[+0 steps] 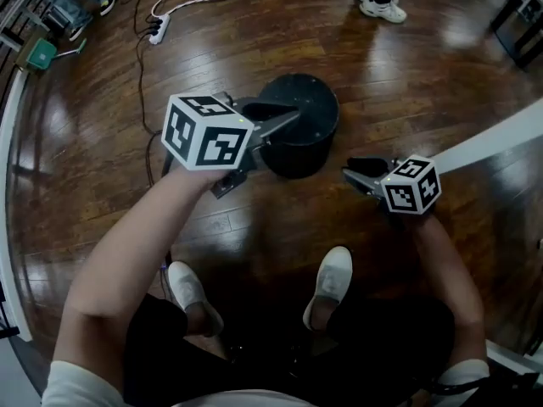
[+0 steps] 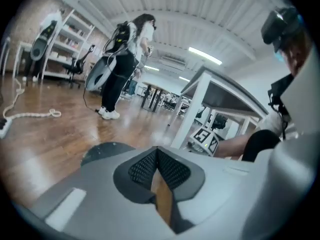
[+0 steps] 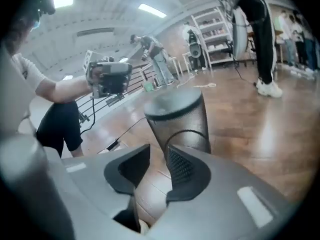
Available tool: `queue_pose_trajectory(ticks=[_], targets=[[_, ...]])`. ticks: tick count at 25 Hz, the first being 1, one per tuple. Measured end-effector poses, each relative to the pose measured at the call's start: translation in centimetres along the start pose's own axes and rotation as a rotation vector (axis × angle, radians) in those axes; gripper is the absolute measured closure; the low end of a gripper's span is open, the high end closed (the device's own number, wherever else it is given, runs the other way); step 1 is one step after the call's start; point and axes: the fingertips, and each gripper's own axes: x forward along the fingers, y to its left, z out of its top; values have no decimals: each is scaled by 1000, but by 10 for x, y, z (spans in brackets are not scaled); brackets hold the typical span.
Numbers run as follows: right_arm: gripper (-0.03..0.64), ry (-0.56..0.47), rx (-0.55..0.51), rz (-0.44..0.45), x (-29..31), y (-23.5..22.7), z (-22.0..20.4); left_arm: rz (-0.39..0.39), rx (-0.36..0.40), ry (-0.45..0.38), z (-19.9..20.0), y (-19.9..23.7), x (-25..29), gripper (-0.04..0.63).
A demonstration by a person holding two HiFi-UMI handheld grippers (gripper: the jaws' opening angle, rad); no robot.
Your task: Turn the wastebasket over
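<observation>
A black mesh wastebasket (image 1: 297, 125) stands on the wooden floor, and the face turned up looks closed and flat. In the right gripper view the wastebasket (image 3: 180, 119) rises just beyond the jaws. My left gripper (image 1: 288, 119) hangs above the basket's near rim, shut with nothing between its pads (image 2: 170, 171). The left gripper view shows only the basket's dark top (image 2: 102, 151), low on the left. My right gripper (image 1: 352, 170) is held to the right of the basket and apart from it. It is open, with only bare floor between its fingers (image 3: 182, 166).
My two white shoes (image 1: 331, 282) stand close behind the basket. A power strip with a white cable (image 1: 157, 28) lies at the far left. Another person's sneakers (image 1: 380, 8) are at the far side. A white table beam (image 1: 501, 138) slants in from the right.
</observation>
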Motion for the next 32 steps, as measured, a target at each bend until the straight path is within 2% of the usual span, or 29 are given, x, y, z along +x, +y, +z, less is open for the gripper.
queue_pose_trajectory(ticks=[2,5,8,10,14,17,19,23,26,32], targets=[[507,-21,-91,-21,-35,30,29,16,90,-52,23,-20,-24,594],[502,-97,-207,-56,-89,75,71,-2,199,-142,55,-63,-66,595],[502,-155,-322,-102,-130,120,96,-8,291,-184,67,-106,-115,595],[500,-166,-373,-111,-151,152,98,-5,320,-209,67,-136,-145,594],[500,-232,-440,-76,-190,226,100,5,326,-273,64,-195,-186,594],[499,-267,-519,-86,-207,267,88,12,370,-282,54,-232,-203,594],[499,-274,-548,-116,-212,276,76,-8,382,-271,41,-249,-206,594],[499,-300,-505,-118,-209,273,63,-24,403,-238,15,-254,-198,594],[499,-291,-492,-115,-205,269,56,-46,378,-194,0,-255,-191,594],[502,-319,-501,-131,-212,266,64,-24,395,-192,0,-248,-191,594]])
